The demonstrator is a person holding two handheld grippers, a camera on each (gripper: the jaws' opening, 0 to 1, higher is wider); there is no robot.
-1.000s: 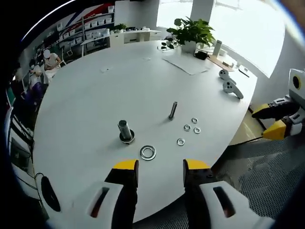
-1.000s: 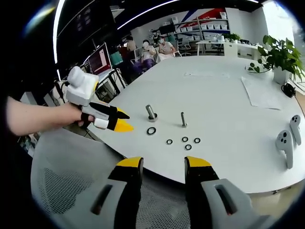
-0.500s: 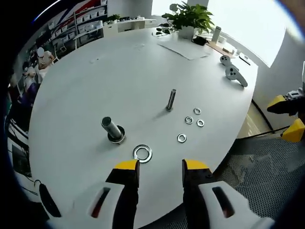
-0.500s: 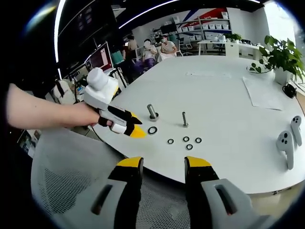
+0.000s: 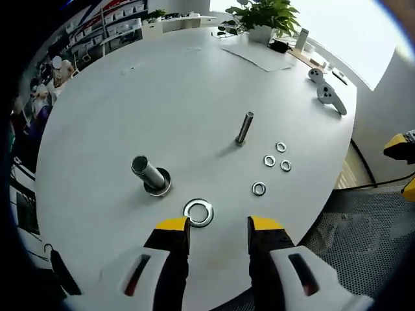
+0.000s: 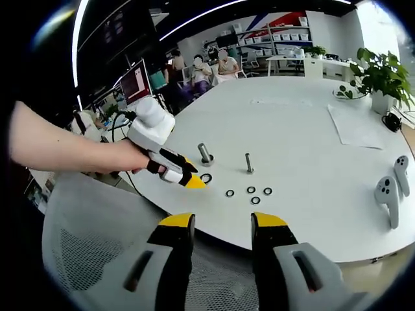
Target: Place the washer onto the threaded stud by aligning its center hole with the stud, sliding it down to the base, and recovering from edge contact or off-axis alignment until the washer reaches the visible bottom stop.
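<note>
Progress: none of the placement is done yet, judging by the layout. Large washer (image 5: 198, 212) lies flat on the desk (image 5: 97, 110), just ahead of the left tool (image 5: 211, 225), whose jaws are apart and empty, tips either side of the washer's near edge but not touching it. In the right gripper view the same washer (image 6: 205, 177) sits just past the left tool's yellow tips (image 6: 193, 182).

Thick stud (image 5: 149, 175) stands near the washer on its round base, bare, nothing on it. Thin stud (image 5: 244, 127) stands further back, also bare. Which stud the washer is meant for cannot be told; by size the thick one looks likelier.

Left to do: grasp the washer, lift, centre the hole over the stud, slide down to the base.

Right tool (image 6: 213, 221) hangs off the desk edge over a mesh chair (image 6: 91, 246), jaws apart, empty.

Surroundings: four small washers (image 5: 271, 167) beside the thin stud, two controllers (image 5: 327, 92), paper (image 5: 256, 55), plant (image 5: 269, 16). All well apart from the washer-to-stud path; nothing obstructs.
</note>
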